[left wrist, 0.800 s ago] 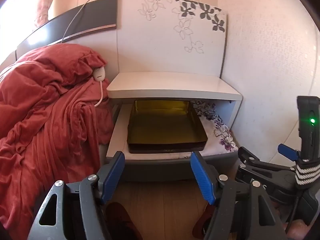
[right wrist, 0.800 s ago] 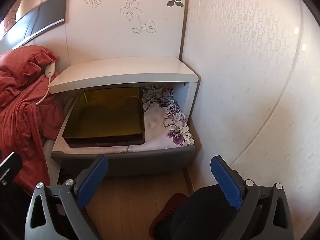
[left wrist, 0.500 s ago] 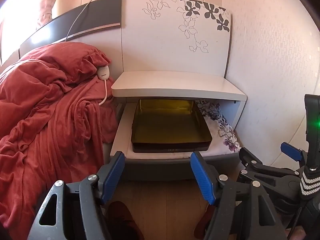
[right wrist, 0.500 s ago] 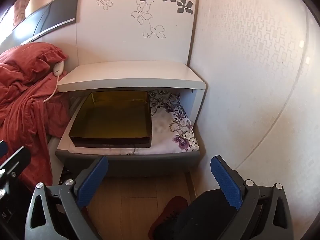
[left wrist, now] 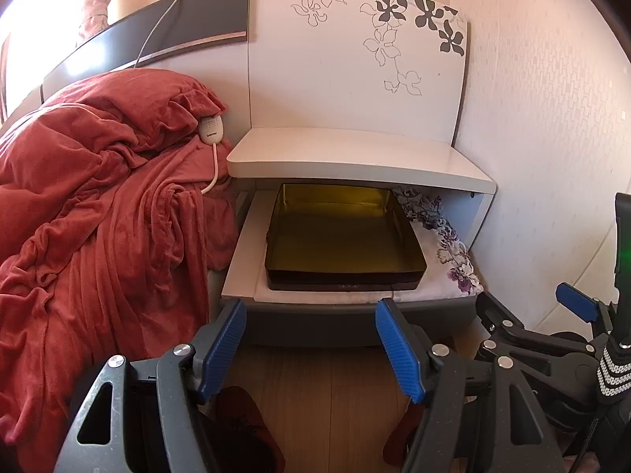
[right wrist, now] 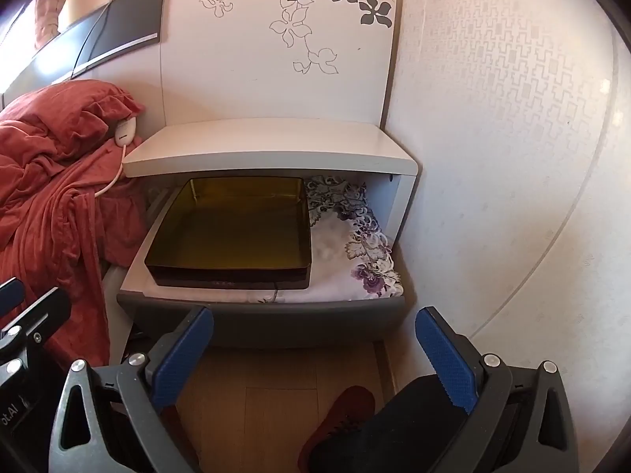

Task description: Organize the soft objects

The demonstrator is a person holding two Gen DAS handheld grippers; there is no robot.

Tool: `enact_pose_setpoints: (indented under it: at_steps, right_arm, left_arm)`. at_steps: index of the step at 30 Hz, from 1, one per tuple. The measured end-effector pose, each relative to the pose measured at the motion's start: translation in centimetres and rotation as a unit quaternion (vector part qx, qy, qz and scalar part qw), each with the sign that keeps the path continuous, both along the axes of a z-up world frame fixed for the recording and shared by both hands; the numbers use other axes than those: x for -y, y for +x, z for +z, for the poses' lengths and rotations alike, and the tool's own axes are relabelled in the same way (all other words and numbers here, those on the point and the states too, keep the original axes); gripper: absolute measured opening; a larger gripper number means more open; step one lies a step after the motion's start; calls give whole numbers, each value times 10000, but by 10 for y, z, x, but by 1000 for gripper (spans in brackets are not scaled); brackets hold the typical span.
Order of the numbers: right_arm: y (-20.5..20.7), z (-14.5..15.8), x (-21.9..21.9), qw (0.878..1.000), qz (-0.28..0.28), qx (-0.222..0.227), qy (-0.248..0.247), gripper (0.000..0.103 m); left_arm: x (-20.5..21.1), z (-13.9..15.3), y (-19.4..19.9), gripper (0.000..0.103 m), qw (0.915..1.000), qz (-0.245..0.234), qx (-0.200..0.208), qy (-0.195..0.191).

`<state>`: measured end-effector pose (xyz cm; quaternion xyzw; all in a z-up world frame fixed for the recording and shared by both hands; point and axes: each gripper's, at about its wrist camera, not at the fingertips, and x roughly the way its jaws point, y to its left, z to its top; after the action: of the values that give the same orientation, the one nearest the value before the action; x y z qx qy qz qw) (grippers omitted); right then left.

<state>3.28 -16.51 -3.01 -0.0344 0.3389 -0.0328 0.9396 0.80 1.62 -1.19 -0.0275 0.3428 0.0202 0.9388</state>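
Fingers of both the left gripper (left wrist: 310, 341) and right gripper (right wrist: 315, 351) released, grasping nothing.
Nightstand drawer (right wrist: 260, 321) pulled out at 12 o'clock; inside, empty amber tray (right wrist: 232, 232) on floral cloth (right wrist: 366, 252); red blanket (left wrist: 90, 213) at 9 o'clock.

A white glossy bedside cabinet (right wrist: 272, 146) with a tall back panel printed with grey flowers (right wrist: 276, 39) stands at twelve o'clock. Pale embossed wallpaper (right wrist: 512, 138) covers the wall at three o'clock. Light wooden floorboards (right wrist: 276, 394) lie at six. A dark grey headboard (left wrist: 157, 39) runs toward ten o'clock, where bright daylight glares.
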Motion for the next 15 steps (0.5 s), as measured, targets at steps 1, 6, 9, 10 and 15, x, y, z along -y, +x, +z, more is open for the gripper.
enact_pose_setpoints:
  at_steps: [1,6,9,10,15]
  right_arm:
    - [1,0,1,10000,9,-9,6,103]
    - [1,-2,1,10000,24,-22,9,103]
    - [1,-2,1,10000,46,-39,-9,103]
    - [1,-3,0,10000,55,-37,-13,103]
    - [0,-2,-4,9999,89,-25,-53,103]
  left_arm:
    - [-1,0,1,69,10000,-3,-19,-24]
    - [-4,-2,2,69,9999,-1,-78,-119]
    - [-4,-3,3,69,9998,-5,-105,-166]
    - [-4,-3,3,69,9998,1,-112,-173]
    - [-6,-3,4,69,9997,3,-132,-211]
